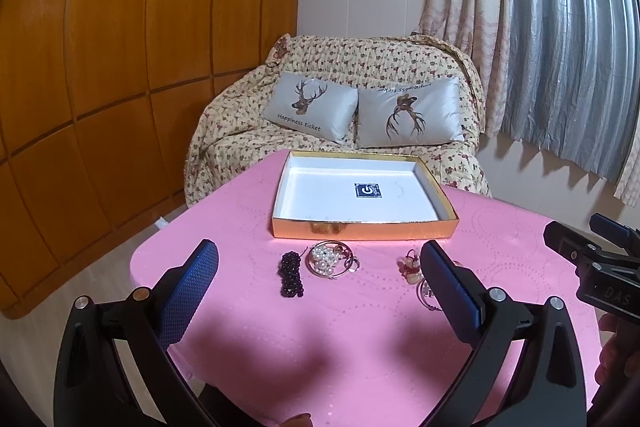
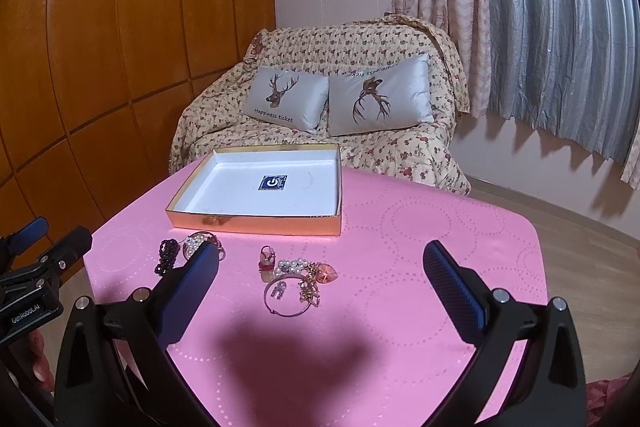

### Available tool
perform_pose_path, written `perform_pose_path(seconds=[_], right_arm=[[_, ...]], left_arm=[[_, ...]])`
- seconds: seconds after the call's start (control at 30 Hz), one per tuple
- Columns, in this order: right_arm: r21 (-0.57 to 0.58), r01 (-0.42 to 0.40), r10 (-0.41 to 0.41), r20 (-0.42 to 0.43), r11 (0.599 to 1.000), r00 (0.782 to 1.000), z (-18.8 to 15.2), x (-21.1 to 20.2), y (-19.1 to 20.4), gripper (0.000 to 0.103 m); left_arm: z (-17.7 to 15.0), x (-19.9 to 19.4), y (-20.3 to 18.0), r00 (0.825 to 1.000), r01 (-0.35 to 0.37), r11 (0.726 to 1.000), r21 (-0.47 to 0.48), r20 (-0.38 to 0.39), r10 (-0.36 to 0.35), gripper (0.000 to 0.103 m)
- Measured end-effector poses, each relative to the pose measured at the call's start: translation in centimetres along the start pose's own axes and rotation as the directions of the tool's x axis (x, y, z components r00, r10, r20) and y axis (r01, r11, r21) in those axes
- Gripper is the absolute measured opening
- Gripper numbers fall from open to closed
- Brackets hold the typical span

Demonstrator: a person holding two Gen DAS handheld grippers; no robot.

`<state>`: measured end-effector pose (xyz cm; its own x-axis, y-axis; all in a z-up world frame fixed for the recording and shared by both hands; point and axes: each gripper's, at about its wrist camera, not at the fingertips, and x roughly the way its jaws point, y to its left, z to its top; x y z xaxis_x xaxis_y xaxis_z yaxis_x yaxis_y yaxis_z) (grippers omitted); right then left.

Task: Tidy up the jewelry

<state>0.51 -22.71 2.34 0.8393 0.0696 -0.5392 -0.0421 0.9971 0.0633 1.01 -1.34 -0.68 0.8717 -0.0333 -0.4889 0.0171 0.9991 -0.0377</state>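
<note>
A shallow gold box point(image 1: 362, 229) with a white inside stands open on the pink table point(image 1: 320, 327); it also shows in the right wrist view point(image 2: 256, 223). In front of it lie a dark bead bracelet point(image 1: 291, 273), a ring of pearls point(image 1: 330, 259) and a heap of pearl, gold and red pieces point(image 2: 294, 277), partly hidden behind my left finger in the left wrist view. My left gripper point(image 1: 320, 259) is open and empty above the table, short of the jewelry. My right gripper point(image 2: 320, 259) is open and empty, short of the heap.
A sofa under a flowered cover point(image 1: 340, 75) with two deer cushions stands behind the table. Wooden wall panels point(image 1: 120, 47) are on the left, curtains point(image 1: 540, 27) on the right. The table's edge drops to the floor point(image 2: 592, 259) at right.
</note>
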Motion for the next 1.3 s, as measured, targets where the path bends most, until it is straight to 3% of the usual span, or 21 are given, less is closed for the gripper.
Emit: perform_pose_path(seconds=[1.3], right_arm=[[0.005, 0.013, -0.013, -0.027, 1.0, 1.0, -0.6, 1.4, -0.1, 0.0]], left_arm=[[0.0, 1.5, -0.7, 0.999, 0.007, 1.0, -0.023, -0.041, -0.008, 0.098]])
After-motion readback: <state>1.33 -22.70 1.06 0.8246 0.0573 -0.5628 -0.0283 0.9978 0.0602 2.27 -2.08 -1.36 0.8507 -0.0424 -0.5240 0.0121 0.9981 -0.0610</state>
